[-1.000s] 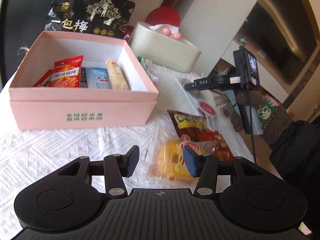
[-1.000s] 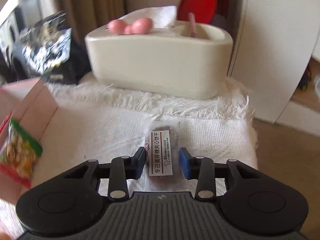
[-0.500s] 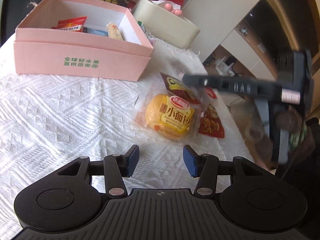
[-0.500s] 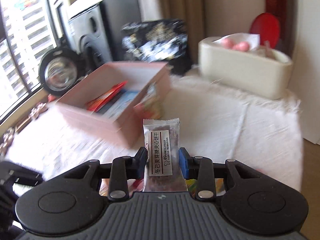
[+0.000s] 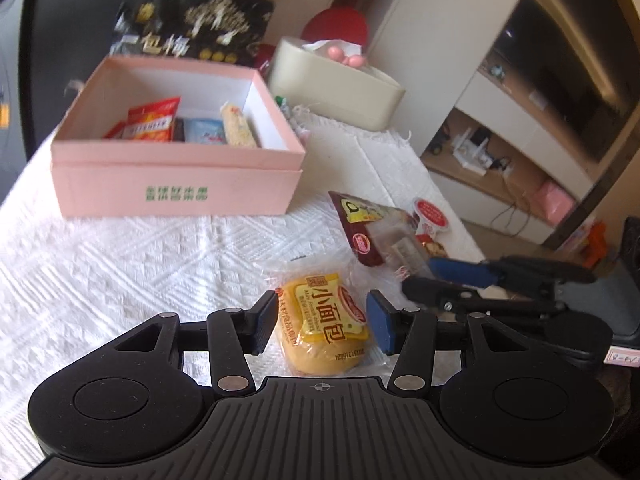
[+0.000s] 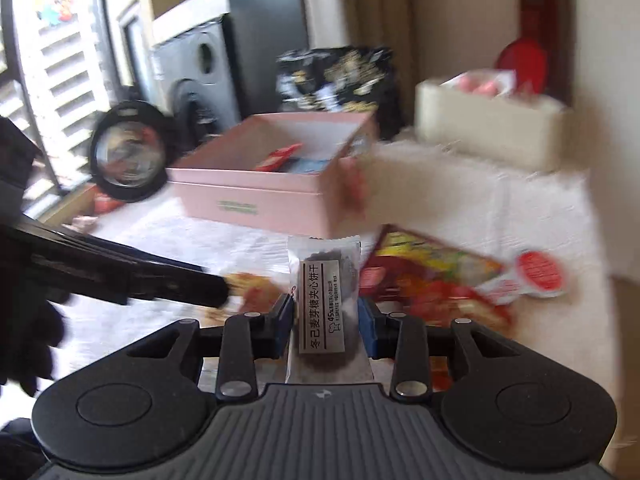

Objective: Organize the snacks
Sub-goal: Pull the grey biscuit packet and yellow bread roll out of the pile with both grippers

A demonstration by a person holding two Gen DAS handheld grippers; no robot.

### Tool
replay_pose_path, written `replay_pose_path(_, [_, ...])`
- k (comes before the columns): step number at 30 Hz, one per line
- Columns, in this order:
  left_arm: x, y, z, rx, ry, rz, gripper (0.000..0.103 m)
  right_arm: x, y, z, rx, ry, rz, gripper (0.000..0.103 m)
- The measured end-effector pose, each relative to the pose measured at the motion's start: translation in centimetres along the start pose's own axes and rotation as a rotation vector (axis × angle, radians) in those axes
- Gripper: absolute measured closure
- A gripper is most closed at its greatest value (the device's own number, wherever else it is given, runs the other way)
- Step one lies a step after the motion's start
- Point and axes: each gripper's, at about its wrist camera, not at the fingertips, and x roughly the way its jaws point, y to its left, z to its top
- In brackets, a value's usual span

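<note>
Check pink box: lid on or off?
Off. The pink box is open-topped; the red packet and other snacks inside show from above. No lid is in view.

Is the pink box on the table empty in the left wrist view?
No. The pink box already holds several snacks, among them a red packet and a pale blue one.

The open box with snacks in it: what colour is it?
Pink outside with green lettering, white inside; the box shows best in the left wrist view.

Yellow bun packet (image 5: 326, 330) reads "小面包"; biscuit packet (image 6: 324, 308) "冬己麦芽糖夹心饼干".
</note>
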Motion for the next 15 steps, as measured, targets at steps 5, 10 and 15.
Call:
replay_pose_path(5, [0.5, -3.6, -0.9, 0.170, -0.027, 0.069, 0.049, -0.2, -1.8, -2.2, 0.076, 0.028, -0.096, 0.054])
replay_pose_path(10, [1.5, -5.3, -2.1, 0.351, -0.007, 0.209, 0.044, 0.0, -2.5, -4.3, 0.152, 0.034, -0.105, 0.027])
replay_pose_path(15, [1.2, -2.9, -1.6, 0.273, 0.015, 0.256, 0.043, 0.5, -0.6, -5.7, 0.063, -0.002, -0.162, 0.019])
